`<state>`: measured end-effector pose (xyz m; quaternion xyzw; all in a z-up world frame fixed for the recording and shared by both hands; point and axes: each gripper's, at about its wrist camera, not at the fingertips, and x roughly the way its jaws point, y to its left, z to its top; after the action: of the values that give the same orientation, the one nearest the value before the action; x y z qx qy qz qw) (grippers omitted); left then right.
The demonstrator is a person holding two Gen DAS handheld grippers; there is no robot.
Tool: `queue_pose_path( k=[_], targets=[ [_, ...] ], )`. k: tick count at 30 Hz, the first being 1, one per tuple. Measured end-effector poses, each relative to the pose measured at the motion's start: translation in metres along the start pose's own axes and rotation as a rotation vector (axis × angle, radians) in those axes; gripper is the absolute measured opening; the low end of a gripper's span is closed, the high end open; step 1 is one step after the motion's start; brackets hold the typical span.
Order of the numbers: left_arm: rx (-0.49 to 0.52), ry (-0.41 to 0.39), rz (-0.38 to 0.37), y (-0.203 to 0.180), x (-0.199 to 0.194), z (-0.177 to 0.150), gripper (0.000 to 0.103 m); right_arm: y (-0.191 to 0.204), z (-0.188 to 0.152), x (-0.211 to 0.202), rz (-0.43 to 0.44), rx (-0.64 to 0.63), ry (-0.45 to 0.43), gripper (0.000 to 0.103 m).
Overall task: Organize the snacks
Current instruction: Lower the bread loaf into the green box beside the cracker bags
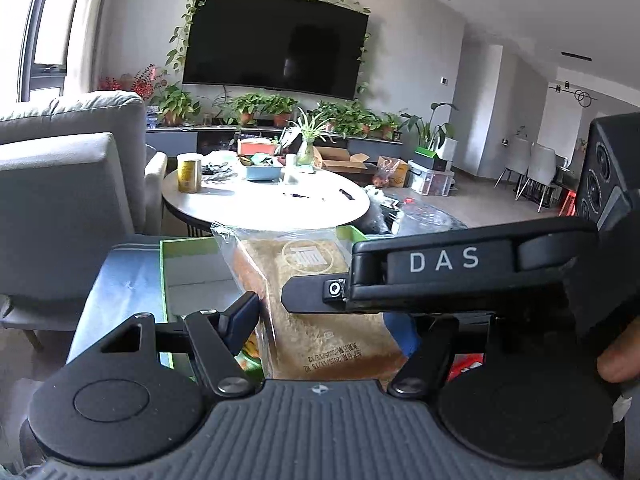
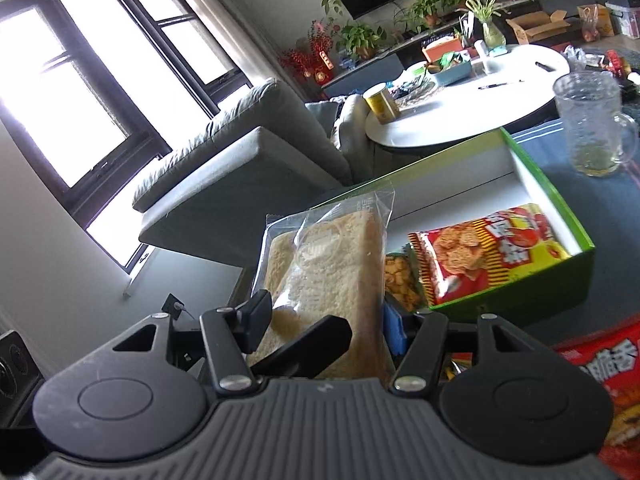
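A clear bag of sliced bread (image 1: 316, 312) stands upright between the fingers of my left gripper (image 1: 320, 316), which is shut on it. The same bread bag (image 2: 328, 276) sits between the fingers of my right gripper (image 2: 324, 320), also shut on it. The right gripper's body, marked DAS (image 1: 444, 260), crosses the left wrist view in front of the bag. Behind the bag is a green-walled box (image 2: 560, 276) with a white floor, holding a red and yellow snack pack (image 2: 488, 252) and a cracker pack (image 2: 400, 280). The bag is held at the box's near left end.
A glass mug (image 2: 592, 124) stands on the blue tabletop right of the box. A red snack bag (image 2: 612, 392) lies at the near right. Beyond are a round white table (image 1: 272, 200) with a yellow can (image 1: 189, 172), and a grey armchair (image 1: 68, 184) to the left.
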<state>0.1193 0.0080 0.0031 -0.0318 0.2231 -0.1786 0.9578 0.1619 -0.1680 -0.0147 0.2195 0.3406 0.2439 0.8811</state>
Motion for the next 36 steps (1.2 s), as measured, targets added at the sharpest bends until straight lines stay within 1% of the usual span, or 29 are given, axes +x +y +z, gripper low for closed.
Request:
queue_pose_path(
  k=[5,8,13,21,26,31,33,36],
  targets=[
    [0.031,0.0,0.034,0.014,0.016,0.012,0.065,-0.001,0.017,0.023,0.036,0.036,0.025,0.059],
    [0.035,-0.001,0.04,0.024,0.027,0.02,0.065,0.002,0.027,0.035,0.048,0.037,0.028,0.059],
    [0.014,0.007,0.037,0.043,0.044,0.025,0.065,0.005,0.04,0.054,0.035,0.014,0.04,0.059],
    [0.0,0.039,0.042,0.067,0.071,0.026,0.065,-0.001,0.047,0.086,0.026,0.024,0.077,0.059],
    [-0.039,0.071,0.033,0.081,0.09,0.017,0.065,-0.006,0.045,0.104,-0.007,0.019,0.12,0.059],
    [-0.063,0.105,0.046,0.09,0.103,0.012,0.065,-0.011,0.044,0.119,-0.041,0.008,0.153,0.059],
    [-0.067,0.096,0.073,0.093,0.099,0.011,0.066,-0.011,0.043,0.12,-0.07,-0.006,0.135,0.059],
    [-0.082,0.08,0.079,0.096,0.088,0.011,0.066,-0.013,0.044,0.112,-0.088,-0.025,0.1,0.06]
  ],
)
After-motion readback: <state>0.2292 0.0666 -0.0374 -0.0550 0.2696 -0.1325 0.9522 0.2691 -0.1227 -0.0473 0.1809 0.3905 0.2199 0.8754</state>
